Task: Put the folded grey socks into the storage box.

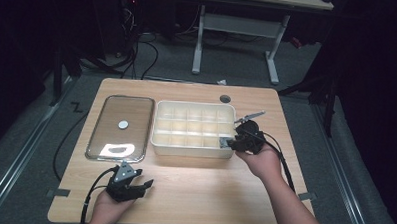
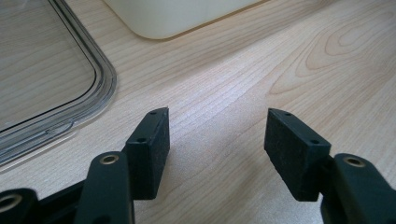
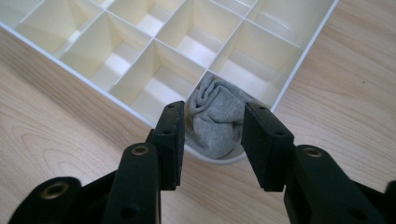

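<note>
A white box (image 1: 194,105) with several compartments stands mid-table. A rolled grey sock (image 3: 215,122) sits in its near right corner compartment, by the rim (image 3: 299,60). My right gripper (image 3: 212,109) reaches down over that corner (image 1: 231,140), with its two pads against the sock's sides, shut on it. My left gripper (image 1: 143,180) rests low at the table's near left. In the left gripper view it (image 2: 217,116) stands open over bare wood, nothing between its jaws.
A clear plastic lid (image 1: 121,127) lies flat left of the box, a small white disc (image 1: 123,124) on it; its corner (image 2: 100,79) lies just beyond my left jaws. Bare wood spans the near table. A round cable hole (image 1: 225,99) is behind the box.
</note>
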